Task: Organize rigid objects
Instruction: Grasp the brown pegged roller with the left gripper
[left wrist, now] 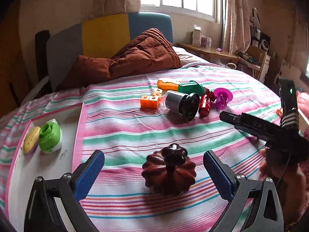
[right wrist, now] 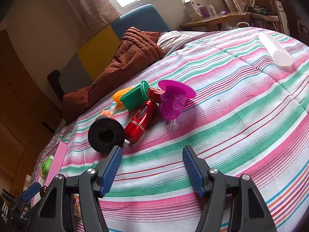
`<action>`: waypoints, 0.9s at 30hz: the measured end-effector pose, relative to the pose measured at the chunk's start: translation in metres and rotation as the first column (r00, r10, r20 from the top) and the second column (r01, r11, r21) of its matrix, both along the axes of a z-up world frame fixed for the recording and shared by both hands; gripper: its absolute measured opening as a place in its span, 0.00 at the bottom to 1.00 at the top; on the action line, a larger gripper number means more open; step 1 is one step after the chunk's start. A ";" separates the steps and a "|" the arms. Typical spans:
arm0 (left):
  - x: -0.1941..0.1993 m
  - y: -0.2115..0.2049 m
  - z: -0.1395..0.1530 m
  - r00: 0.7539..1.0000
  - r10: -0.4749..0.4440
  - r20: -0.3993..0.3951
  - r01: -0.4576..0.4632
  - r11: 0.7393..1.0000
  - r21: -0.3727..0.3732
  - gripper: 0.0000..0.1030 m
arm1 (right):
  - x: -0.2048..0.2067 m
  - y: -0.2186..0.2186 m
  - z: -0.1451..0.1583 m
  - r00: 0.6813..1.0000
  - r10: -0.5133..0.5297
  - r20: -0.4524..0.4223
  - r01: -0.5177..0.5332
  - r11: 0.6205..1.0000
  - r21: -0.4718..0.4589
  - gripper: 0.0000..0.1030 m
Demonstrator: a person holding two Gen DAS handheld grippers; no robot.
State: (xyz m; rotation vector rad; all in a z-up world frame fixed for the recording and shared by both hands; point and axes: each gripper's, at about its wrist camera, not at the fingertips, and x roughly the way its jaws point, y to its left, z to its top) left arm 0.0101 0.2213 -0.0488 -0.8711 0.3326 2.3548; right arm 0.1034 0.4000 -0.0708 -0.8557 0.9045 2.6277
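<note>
Glossy dark-red ribbed pumpkin ornament point(left wrist: 168, 174) sits on the striped bedspread point(left wrist: 125, 135) between the left gripper point(left wrist: 154, 171) fingers, spread wide, untouched. Close low around the body (not the stem). Right gripper point(right wrist: 152, 171) hangs half-open, empty.

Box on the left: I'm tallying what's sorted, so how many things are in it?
2: a green bottle and, touching its left side, a yellow oval piece, both at the far end of the box. The gripper may hide more nearer.

We see pink tray point(left wrist: 79, 135) cut by left edge; green container point(right wrist: 46, 165) half hidden behind tray wall; black jar point(right wrist: 105, 134) hides orange blocks point(right wrist: 105, 113); shelf clutter point(left wrist: 258, 36) indistinct.
</note>
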 end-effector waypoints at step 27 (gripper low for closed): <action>-0.006 -0.012 -0.026 0.999 -0.034 -0.004 0.034 0.998 0.057 0.62 | -0.008 -0.012 0.009 0.996 0.007 0.092 -0.015 0.996 0.088 0.64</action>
